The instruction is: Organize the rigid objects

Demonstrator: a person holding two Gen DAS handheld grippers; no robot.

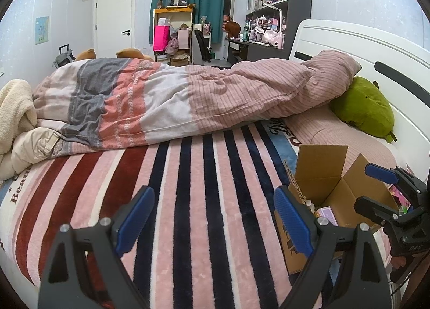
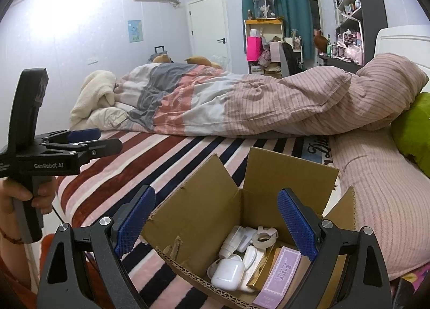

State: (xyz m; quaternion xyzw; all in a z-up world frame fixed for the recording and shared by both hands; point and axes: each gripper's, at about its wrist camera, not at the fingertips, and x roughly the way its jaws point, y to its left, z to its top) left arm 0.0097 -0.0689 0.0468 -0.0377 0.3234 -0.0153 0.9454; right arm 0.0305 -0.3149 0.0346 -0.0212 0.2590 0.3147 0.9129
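An open cardboard box stands on the striped blanket. It holds a white earbud case, a tape roll, a lilac box and other small white items. My right gripper is open and empty just above the box. It also shows at the right in the left wrist view. My left gripper is open and empty over the bare blanket, left of the box. It shows from the side in the right wrist view.
A bunched quilt lies across the bed behind. A green plush leans on the white headboard. A pink pillow lies right of the box. A cream blanket is heaped at the far left.
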